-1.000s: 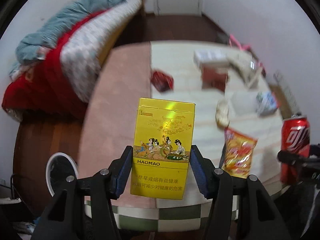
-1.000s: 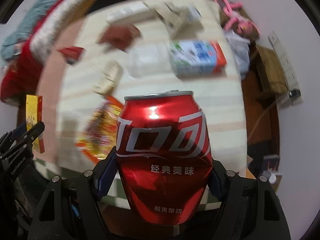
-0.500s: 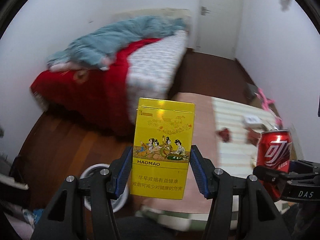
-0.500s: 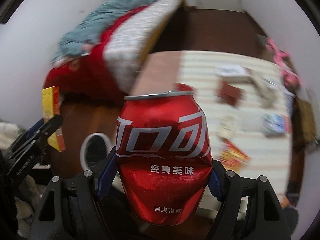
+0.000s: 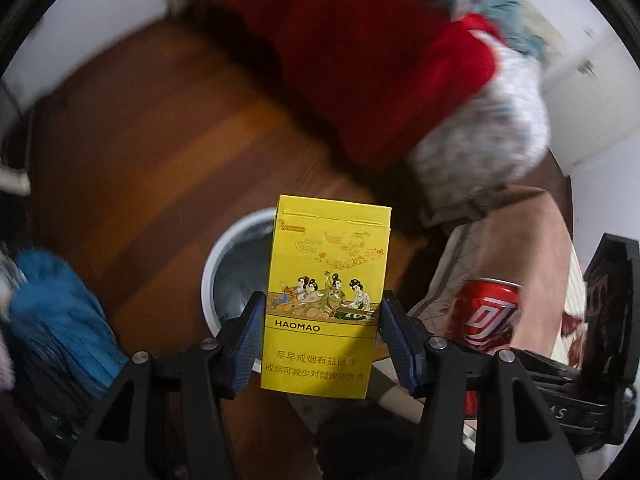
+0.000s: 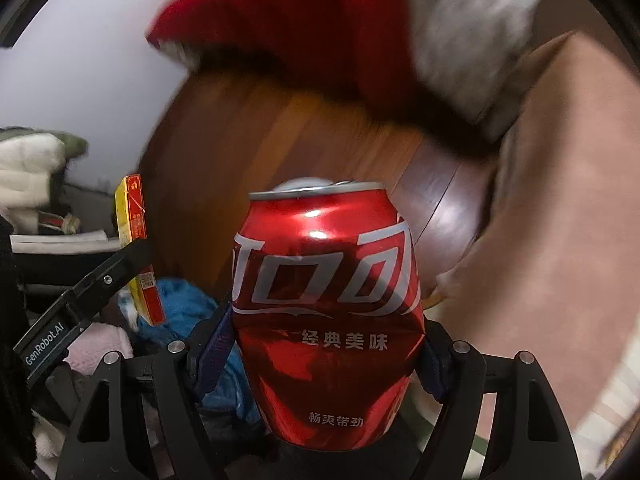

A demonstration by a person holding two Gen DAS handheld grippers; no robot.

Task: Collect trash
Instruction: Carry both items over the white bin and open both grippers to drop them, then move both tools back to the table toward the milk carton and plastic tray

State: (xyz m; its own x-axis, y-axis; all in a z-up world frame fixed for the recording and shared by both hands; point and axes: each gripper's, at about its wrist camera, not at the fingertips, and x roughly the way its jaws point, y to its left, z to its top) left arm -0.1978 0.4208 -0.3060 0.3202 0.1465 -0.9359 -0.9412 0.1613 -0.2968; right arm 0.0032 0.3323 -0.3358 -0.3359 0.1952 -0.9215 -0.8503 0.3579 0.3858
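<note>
1. Left wrist view: the left gripper (image 5: 322,340) pinches a yellow cigarette pack (image 5: 326,296) by its two narrow sides, blue pads pressed flat against the cardboard. The pack stands upright between the fingers, its printed face toward the camera.
2. Straight beyond the pack, down on the wooden floor (image 5: 160,152), sits a round white-rimmed bin (image 5: 236,272); the pack covers its right part.
3. At the right edge of the same view the red cola can (image 5: 486,312) shows, carried in the right gripper (image 5: 560,384), whose black frame runs below and beside it. Behind them is a table under a pinkish cloth (image 5: 520,240).
4. Blurred bedding, red and white (image 5: 400,60), fills the top; a blue cloth (image 5: 60,312) lies at lower left.
5. Right wrist view: the right gripper (image 6: 324,344) clamps the dented red cola can (image 6: 326,308) across its body, one pad on each side, the can upright with its opened top away from the lens. A sliver of white shows just above the can's rim; I cannot tell what it is.
6. To the left, the yellow cigarette pack (image 6: 136,240) is seen edge-on in the left gripper (image 6: 92,292), above a heap of blue and pink cloth (image 6: 180,304).
</note>
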